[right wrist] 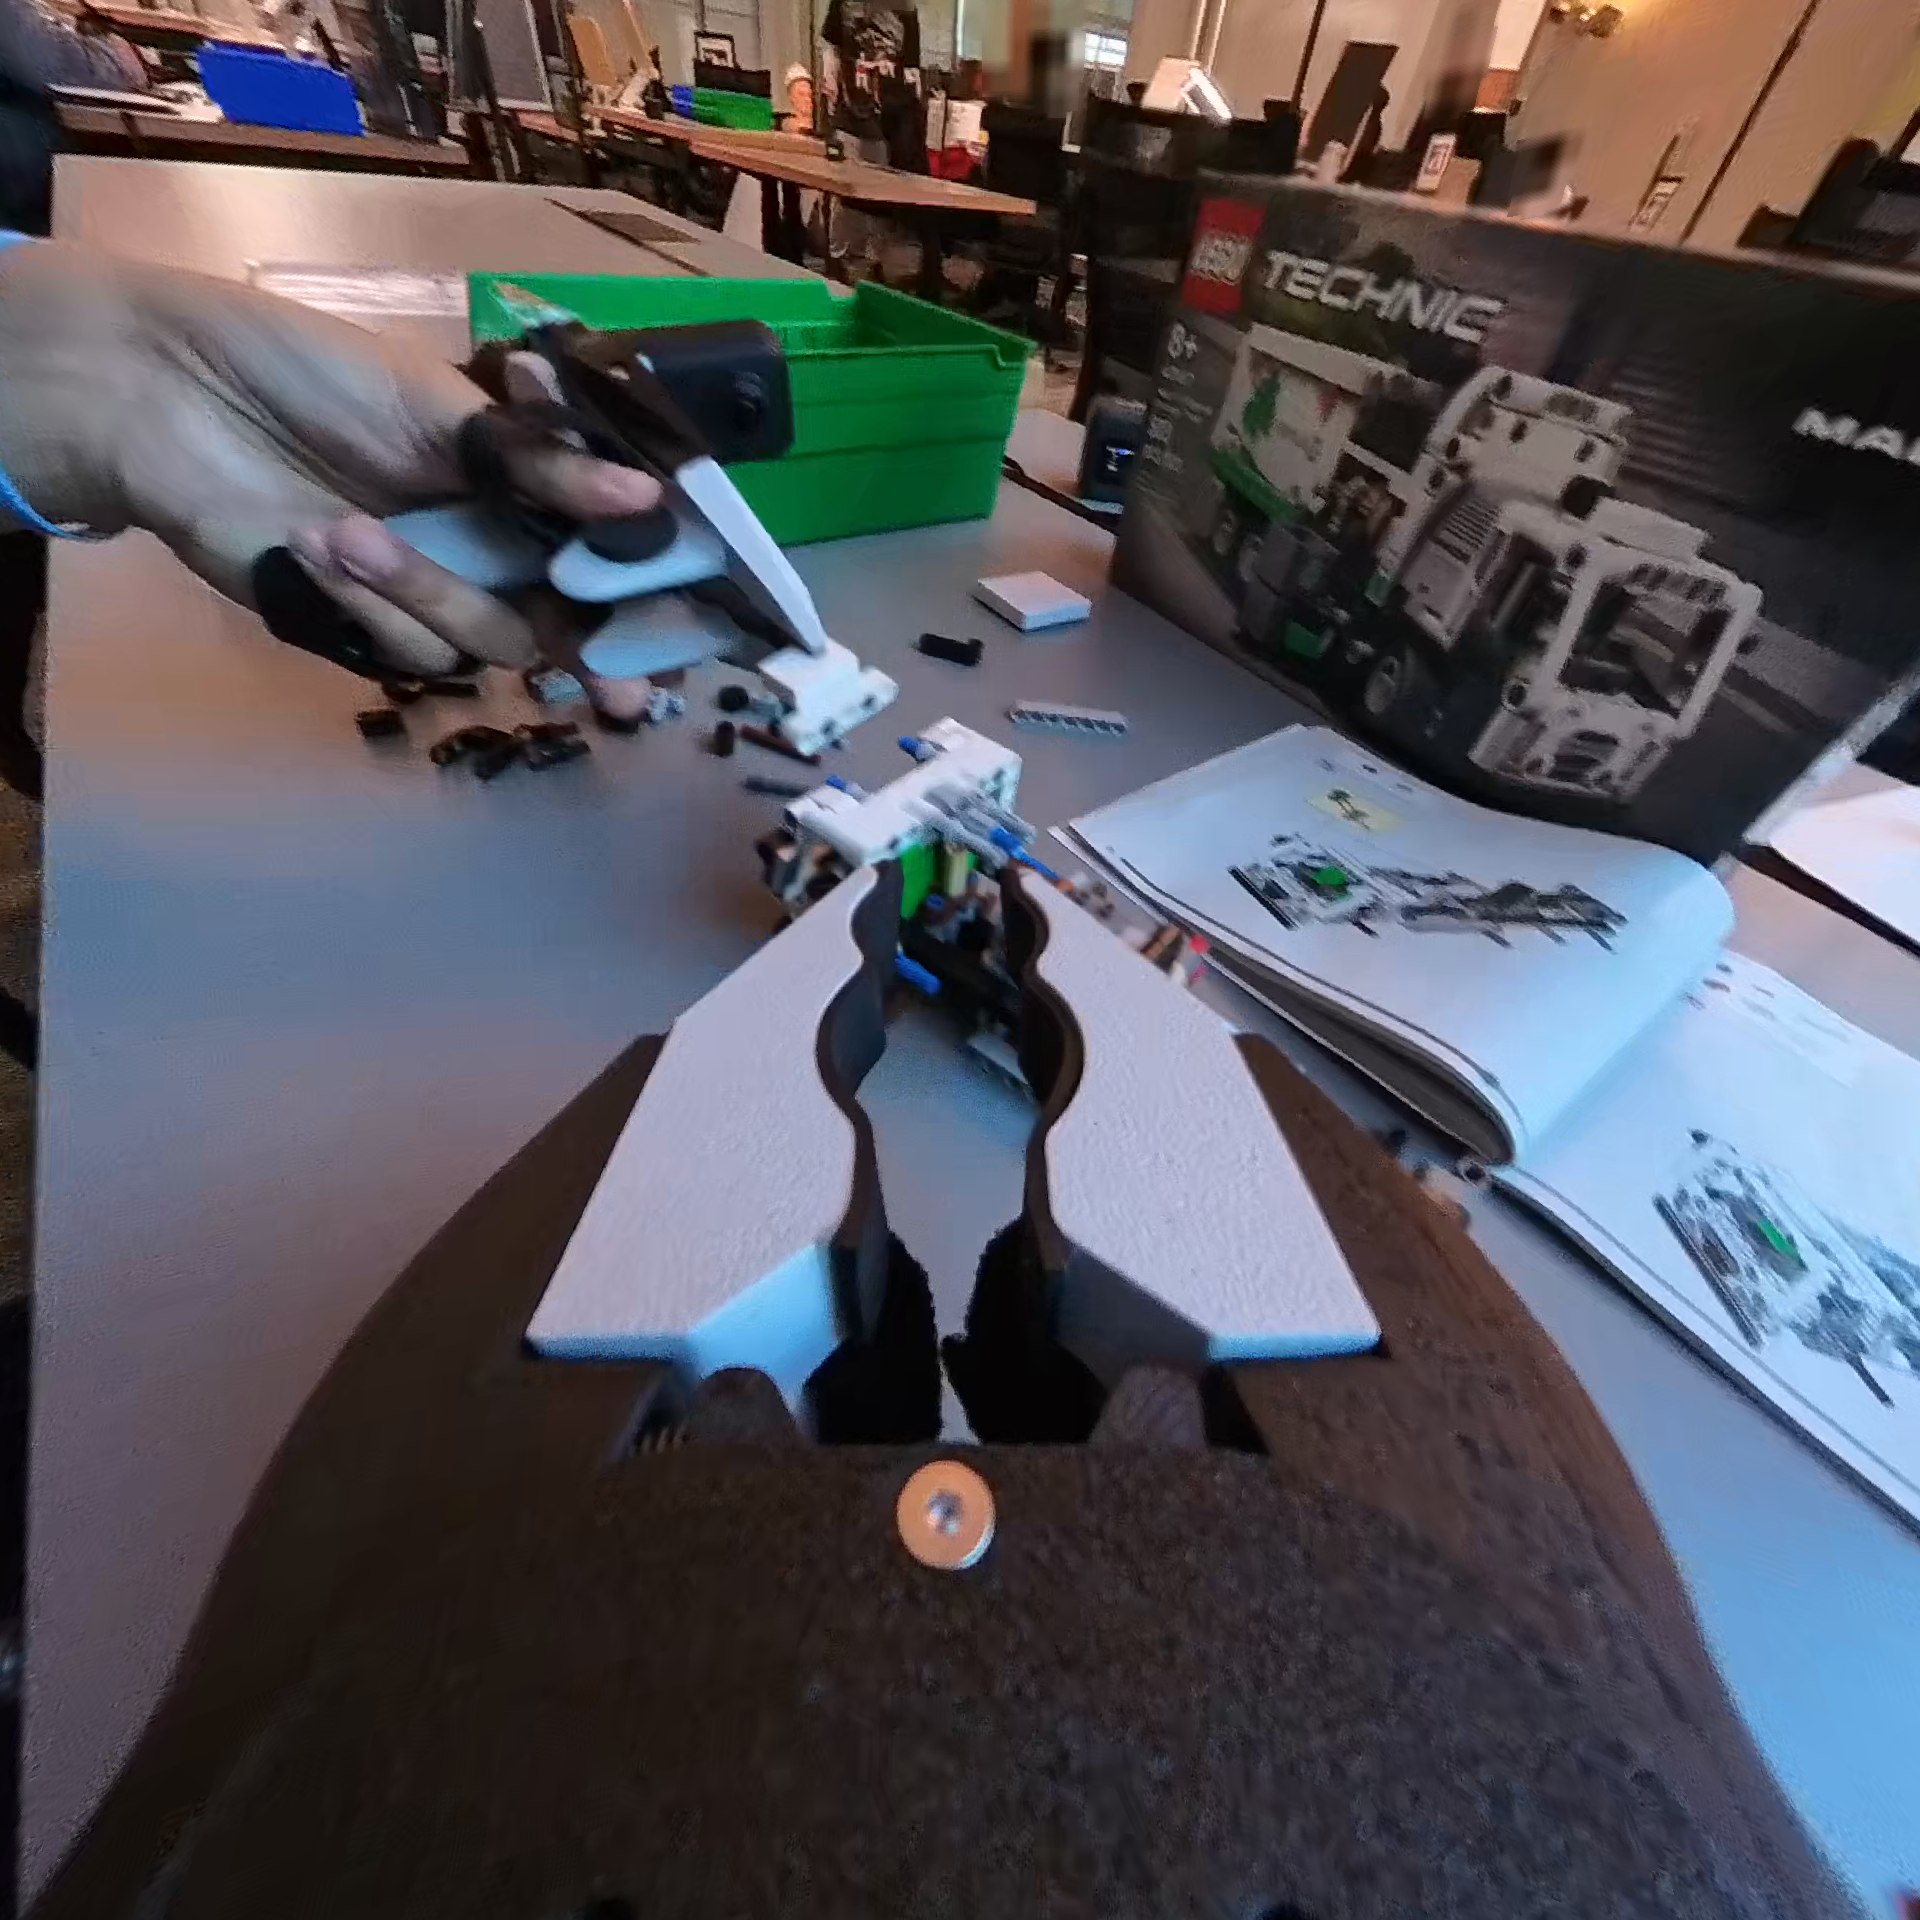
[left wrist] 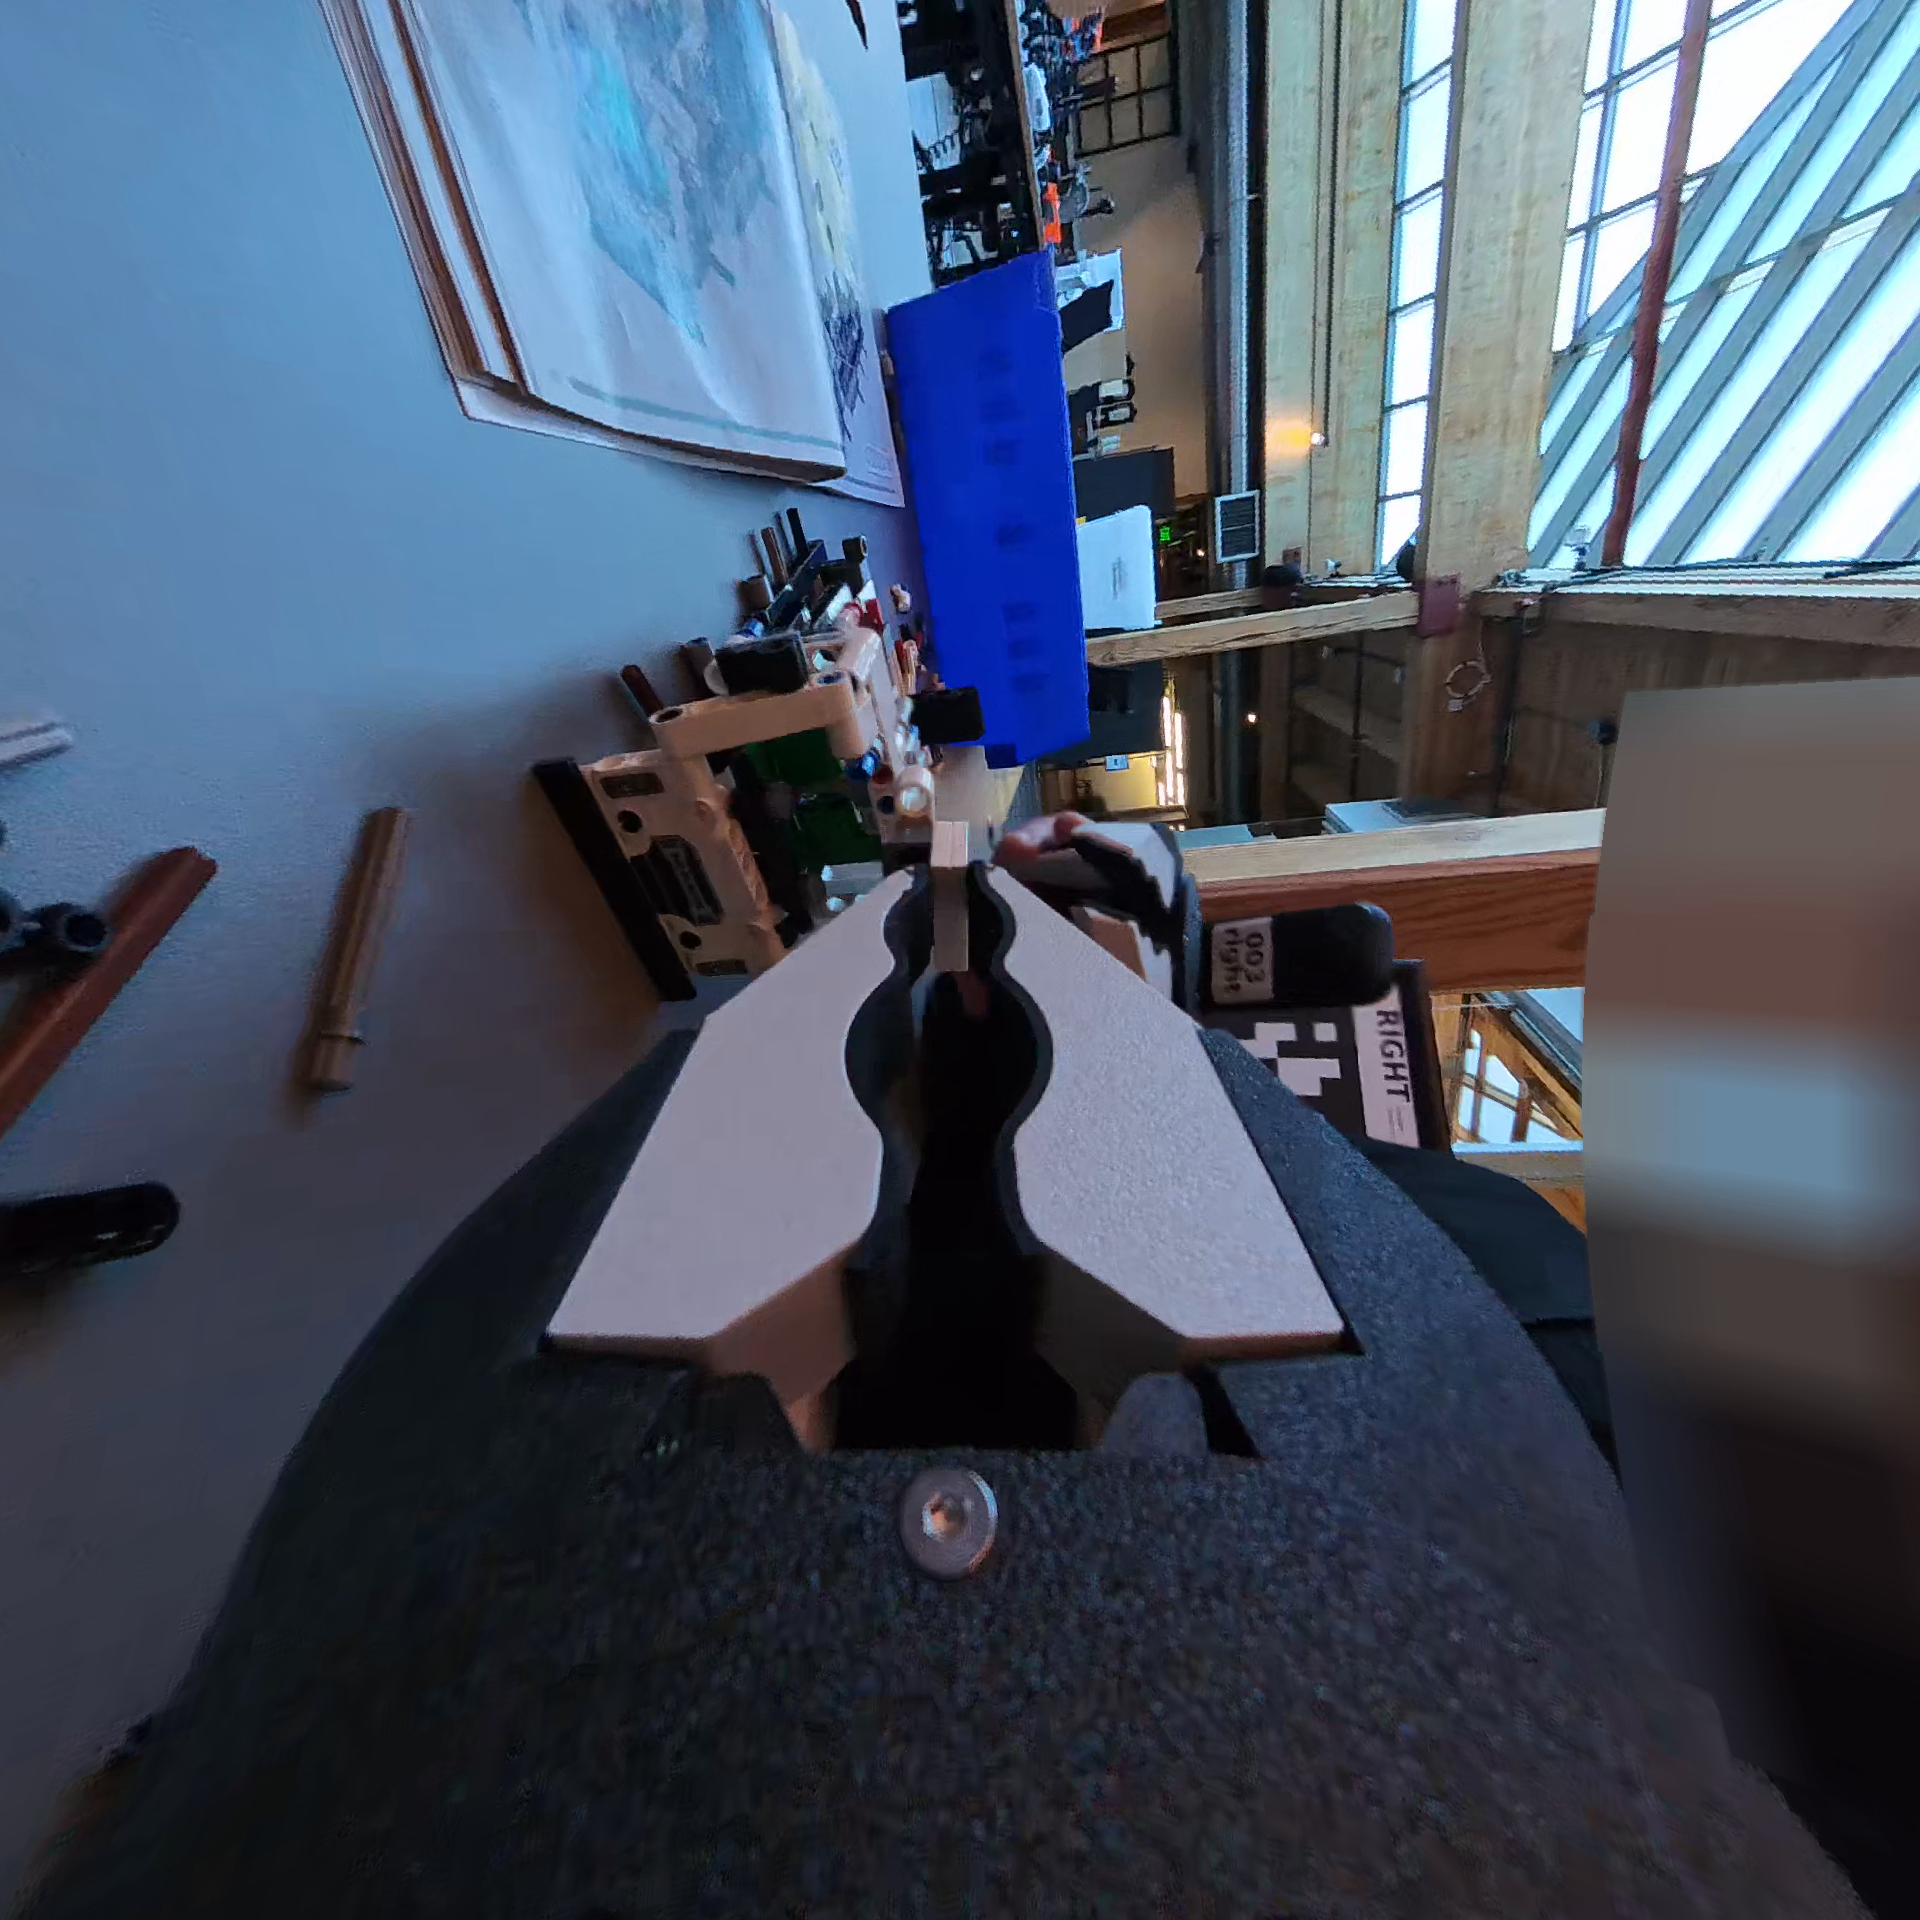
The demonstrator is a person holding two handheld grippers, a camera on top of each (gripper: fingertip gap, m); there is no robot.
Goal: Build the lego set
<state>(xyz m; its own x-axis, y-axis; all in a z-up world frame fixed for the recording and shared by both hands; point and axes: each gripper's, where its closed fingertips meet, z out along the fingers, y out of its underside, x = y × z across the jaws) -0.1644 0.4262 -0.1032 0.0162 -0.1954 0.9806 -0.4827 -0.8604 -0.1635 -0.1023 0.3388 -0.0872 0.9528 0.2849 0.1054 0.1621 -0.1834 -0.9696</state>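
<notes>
My left gripper (left wrist: pixel 948 883) is shut on a small white lego piece (left wrist: pixel 948 909). In the right wrist view the left gripper (right wrist: pixel 810 649) holds this white piece (right wrist: pixel 831 694) just above the table, up and left of the model. The partly built white, green and black lego model (right wrist: pixel 914 800) stands on the grey table (right wrist: pixel 312 987). My right gripper (right wrist: pixel 951 894) is closed around its lower part, with one finger on each side. The model also shows in the left wrist view (left wrist: pixel 717 831), which is rolled sideways.
Small dark pins (right wrist: pixel 499 743), a grey beam (right wrist: pixel 1068 717) and a white tile (right wrist: pixel 1032 601) lie near the model. An open instruction booklet (right wrist: pixel 1455 935) and the set's box (right wrist: pixel 1507 499) are on the right, with a green bin (right wrist: pixel 894 416) behind. A tan axle (left wrist: pixel 353 945) lies loose. One gripper's finger ends stand about 12 centimetres off the other's.
</notes>
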